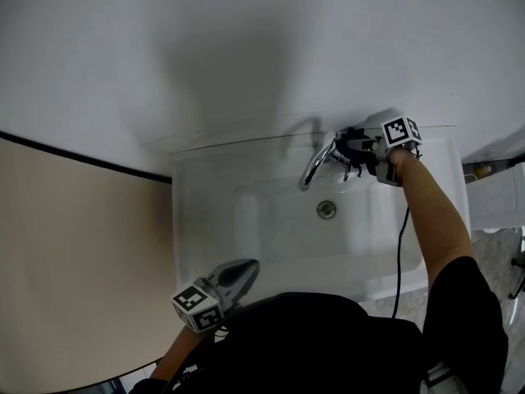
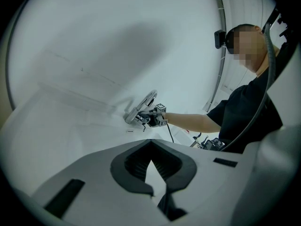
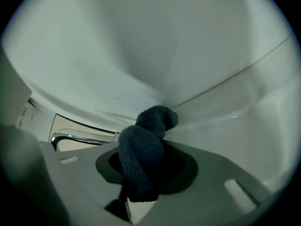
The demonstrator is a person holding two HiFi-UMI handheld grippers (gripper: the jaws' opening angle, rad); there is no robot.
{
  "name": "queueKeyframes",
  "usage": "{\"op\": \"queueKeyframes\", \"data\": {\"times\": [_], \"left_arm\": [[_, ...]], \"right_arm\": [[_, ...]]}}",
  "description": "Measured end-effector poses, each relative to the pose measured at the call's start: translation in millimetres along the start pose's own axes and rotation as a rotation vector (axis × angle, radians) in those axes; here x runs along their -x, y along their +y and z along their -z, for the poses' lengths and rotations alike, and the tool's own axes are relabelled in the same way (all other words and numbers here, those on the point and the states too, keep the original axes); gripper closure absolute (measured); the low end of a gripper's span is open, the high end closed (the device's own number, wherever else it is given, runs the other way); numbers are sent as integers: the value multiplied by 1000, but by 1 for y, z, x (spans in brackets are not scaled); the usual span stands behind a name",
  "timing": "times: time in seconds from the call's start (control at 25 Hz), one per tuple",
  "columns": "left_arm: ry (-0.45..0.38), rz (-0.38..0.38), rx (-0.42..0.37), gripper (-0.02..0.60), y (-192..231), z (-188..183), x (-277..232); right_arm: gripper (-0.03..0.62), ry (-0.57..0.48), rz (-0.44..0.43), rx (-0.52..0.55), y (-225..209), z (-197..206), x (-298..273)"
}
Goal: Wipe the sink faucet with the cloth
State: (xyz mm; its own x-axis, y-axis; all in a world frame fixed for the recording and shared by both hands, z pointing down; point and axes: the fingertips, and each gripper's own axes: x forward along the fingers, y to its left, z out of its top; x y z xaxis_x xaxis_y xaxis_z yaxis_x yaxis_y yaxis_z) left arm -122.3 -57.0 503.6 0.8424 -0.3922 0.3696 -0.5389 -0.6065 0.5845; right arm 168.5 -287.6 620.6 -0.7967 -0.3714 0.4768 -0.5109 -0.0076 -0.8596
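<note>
A chrome faucet (image 1: 317, 163) stands at the back rim of the white sink (image 1: 205, 212). My right gripper (image 1: 358, 151) is just to the right of the faucet's base, shut on a dark blue knitted cloth (image 1: 353, 144). In the right gripper view the cloth (image 3: 140, 158) bulges out from between the jaws of that gripper (image 3: 141, 185), and the faucet's spout (image 3: 81, 137) shows to the left. My left gripper (image 1: 248, 267) rests over the sink's front edge, shut with nothing in it. The left gripper view shows its jaws (image 2: 153, 175) together, with the faucet (image 2: 142, 106) and the right gripper (image 2: 153, 118) far ahead.
A round drain (image 1: 326, 209) lies in the middle of the basin. A black cable (image 1: 400, 253) hangs along the right arm. A beige surface (image 1: 74, 261) with a dark edge strip lies left of the sink. Small items and a stand (image 1: 496, 195) are at the right.
</note>
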Motion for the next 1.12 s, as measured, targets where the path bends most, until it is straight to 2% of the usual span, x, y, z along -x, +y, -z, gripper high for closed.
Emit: {"op": "queueKeyframes", "data": {"times": [0.28, 0.44, 0.52, 0.6, 0.72, 0.92, 1.12], "left_arm": [[4, 28, 5, 591, -6, 3, -6], [9, 27, -4, 591, -7, 2, -8], [11, 18, -5, 591, -7, 1, -7], [17, 18, -7, 591, -7, 2, -5], [21, 11, -27, 591, -9, 0, -5], [24, 10, -16, 591, -9, 6, -1], [25, 13, -2, 591, -13, 5, -3]], "right_arm": [[479, -6, -93, -24, 4, 21, 17], [480, -2, -111, 30, 9, 36, 25], [479, -93, -45, 91, 4, 22, 31], [479, -192, 67, 171, -7, 4, 32], [479, -234, 173, 235, -16, -7, 22], [479, -239, 141, 87, -23, -11, 6], [479, -165, 130, 1, -23, -12, -5]]}}
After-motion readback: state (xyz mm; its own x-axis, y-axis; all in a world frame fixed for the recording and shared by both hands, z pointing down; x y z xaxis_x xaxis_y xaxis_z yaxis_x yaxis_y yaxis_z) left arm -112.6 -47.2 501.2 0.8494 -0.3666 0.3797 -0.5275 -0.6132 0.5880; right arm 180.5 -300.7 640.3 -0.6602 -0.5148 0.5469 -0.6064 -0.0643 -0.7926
